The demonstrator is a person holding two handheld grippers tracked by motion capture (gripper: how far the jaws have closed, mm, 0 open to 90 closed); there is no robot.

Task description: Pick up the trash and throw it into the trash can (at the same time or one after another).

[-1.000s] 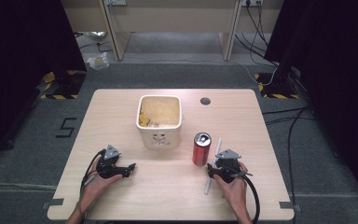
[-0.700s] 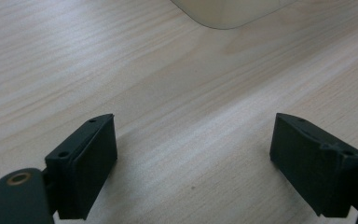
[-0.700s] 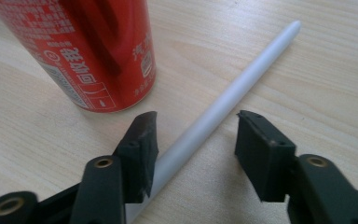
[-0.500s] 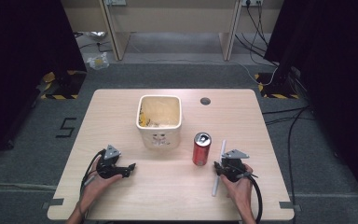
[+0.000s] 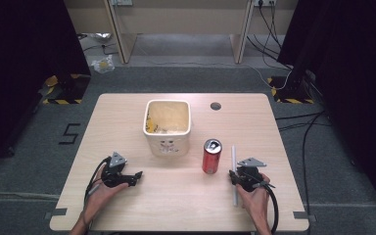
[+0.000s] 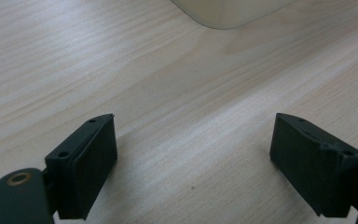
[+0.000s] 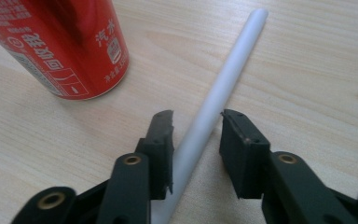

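Closing since a second ago, the right claw (image 7: 196, 128) now narrowly straddles the white tube (image 7: 221, 88) near the bench's right edge, apparently not yet clamping it; a grasp seems imminent.

Red can (image 7: 60, 44) — just beside tongs (image 7: 196, 128)

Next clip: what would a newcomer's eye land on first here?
Probably the red can, upright right of the table's centre beside the cream bin. Next, the white tube lying between the right gripper's jaws, which have just been closing around it. The left gripper rests open.
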